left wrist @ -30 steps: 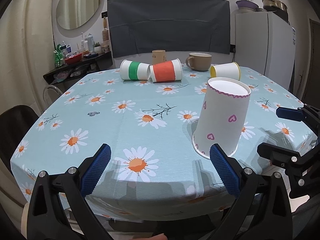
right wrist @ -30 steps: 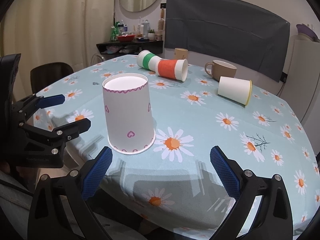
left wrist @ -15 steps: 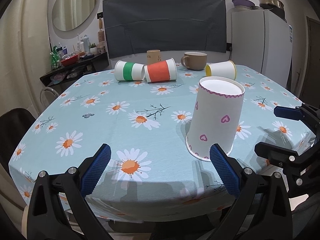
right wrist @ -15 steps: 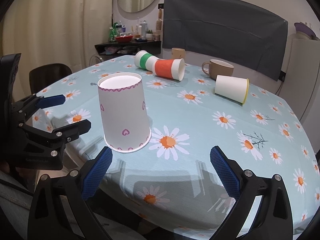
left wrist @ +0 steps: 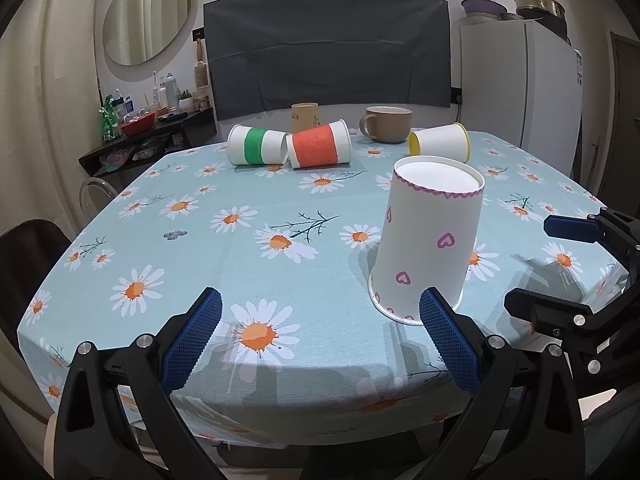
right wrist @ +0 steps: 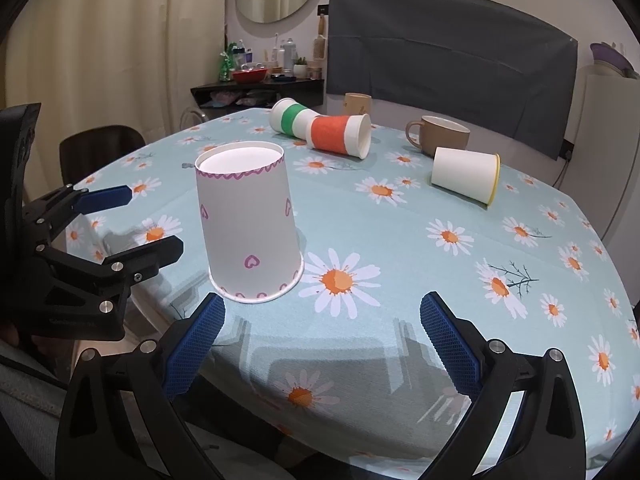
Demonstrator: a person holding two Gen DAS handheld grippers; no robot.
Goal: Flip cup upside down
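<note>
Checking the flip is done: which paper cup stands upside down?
The white cup with pink hearts, nearest both tools, stands mouth-down. The green-banded, orange-banded and yellow-rimmed cups lie on their sides.

A home dining corner: a table (left wrist: 208, 240) under a daisy-print blue cloth, a white fridge (left wrist: 520, 84) topped with pots, an oval wall mirror (left wrist: 148, 14), a cluttered dark side shelf (left wrist: 148, 140).
</note>
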